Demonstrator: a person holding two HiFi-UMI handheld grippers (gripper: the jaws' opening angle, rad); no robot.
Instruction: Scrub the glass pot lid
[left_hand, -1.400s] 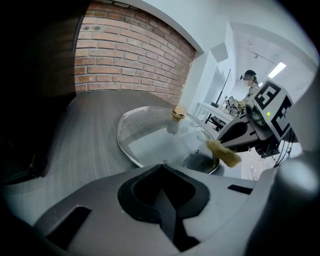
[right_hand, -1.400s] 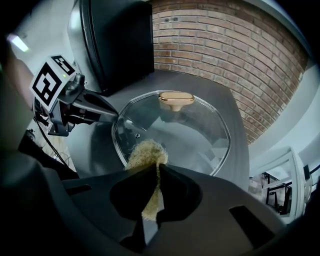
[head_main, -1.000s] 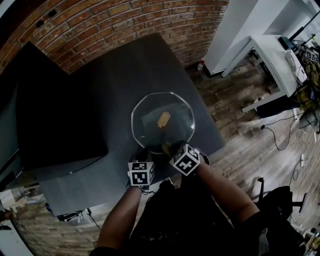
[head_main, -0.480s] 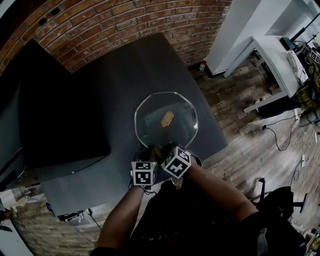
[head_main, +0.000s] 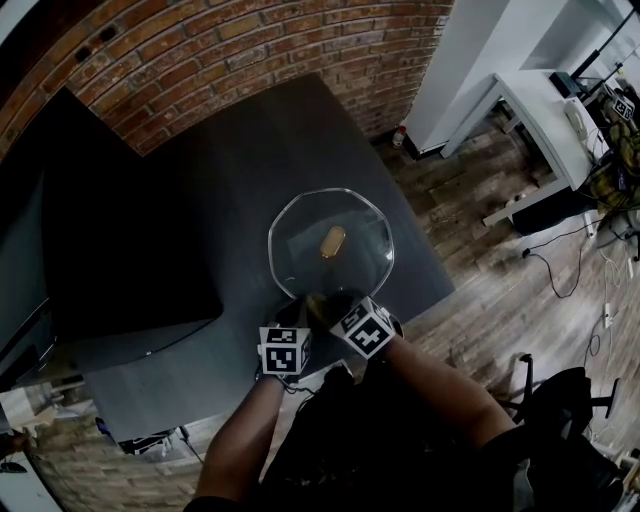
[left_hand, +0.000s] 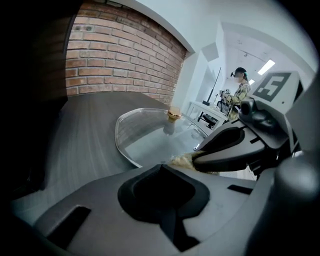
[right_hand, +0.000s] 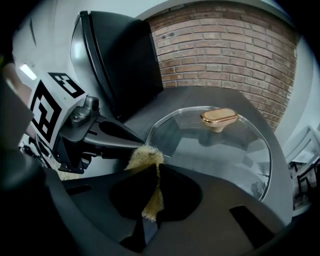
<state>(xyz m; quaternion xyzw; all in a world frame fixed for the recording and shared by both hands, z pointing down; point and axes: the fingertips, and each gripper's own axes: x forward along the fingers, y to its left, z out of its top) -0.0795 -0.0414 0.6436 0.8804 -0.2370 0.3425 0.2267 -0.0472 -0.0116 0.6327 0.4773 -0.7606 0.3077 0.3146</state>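
Note:
The glass pot lid (head_main: 345, 268) with its gold knob (head_main: 333, 241) lies flat on the dark table (head_main: 240, 160). Both grippers meet at its near rim. My right gripper (head_main: 335, 305) is shut on a yellowish scrub pad (head_main: 318, 303), which touches the glass near the rim (right_hand: 146, 156). In the right gripper view the pad hangs between the jaws of that gripper (right_hand: 152, 172). My left gripper (head_main: 292, 318) sits just left of the pad, jaws together, with nothing visible between them (left_hand: 162, 169). In the left gripper view the lid (left_hand: 145, 132) stretches ahead, with the right gripper (left_hand: 196, 158) and pad (left_hand: 182, 160) at right.
A large black panel (head_main: 120, 250) stands on the table's left side (right_hand: 120, 55). A brick wall (head_main: 230, 50) runs behind the table. The table's right edge drops to wood floor (head_main: 500, 290); a white desk (head_main: 545, 110) stands beyond. A person (left_hand: 241, 90) stands far off.
The right gripper with the scrub pad has slid a little to the left along the lid's near rim, closer to the left gripper. The left gripper and the lid have hardly moved.

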